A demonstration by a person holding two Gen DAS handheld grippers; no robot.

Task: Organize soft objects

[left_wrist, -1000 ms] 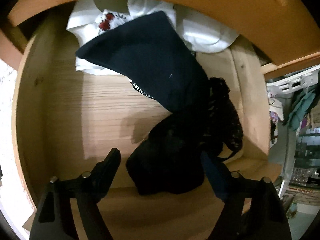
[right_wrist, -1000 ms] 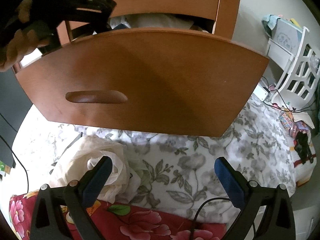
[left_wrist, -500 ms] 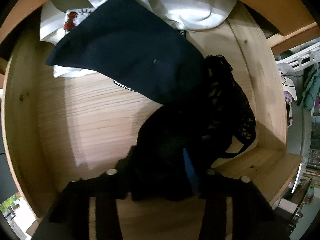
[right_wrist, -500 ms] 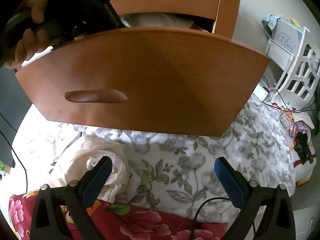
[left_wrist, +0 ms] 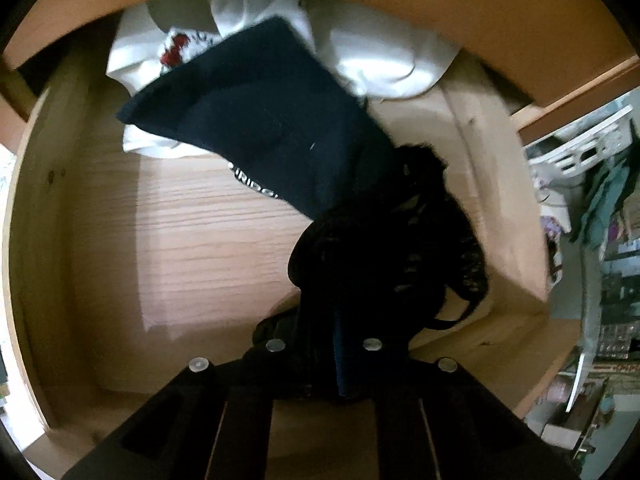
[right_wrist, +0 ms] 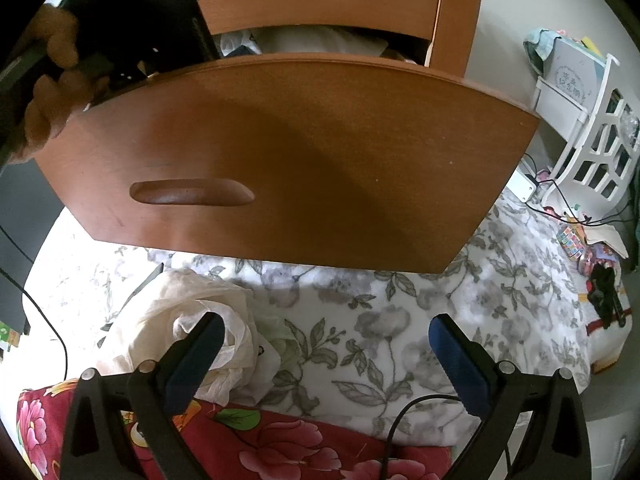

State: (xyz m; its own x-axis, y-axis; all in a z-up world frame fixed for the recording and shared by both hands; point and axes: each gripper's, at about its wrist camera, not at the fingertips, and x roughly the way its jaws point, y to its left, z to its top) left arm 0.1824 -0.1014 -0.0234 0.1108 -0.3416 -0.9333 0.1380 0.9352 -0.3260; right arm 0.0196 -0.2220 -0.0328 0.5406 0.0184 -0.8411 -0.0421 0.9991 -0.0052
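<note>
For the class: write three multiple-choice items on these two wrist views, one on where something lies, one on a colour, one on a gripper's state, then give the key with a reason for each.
1. Where does the black lace garment lie?
A. In the open wooden drawer
B. On the flowered bedspread
C. On the white rack

2. What colour is the crumpled cloth on the flowered bedspread?
A. Navy
B. Cream
C. Green

3. How is the right gripper?
A. Shut on cloth
B. Out of view
C. Open, holding nothing

Key: A, it lies on the drawer floor, pinched by the shut left gripper; B, it is pale cream; C, its fingers stand wide apart over the bed.
</note>
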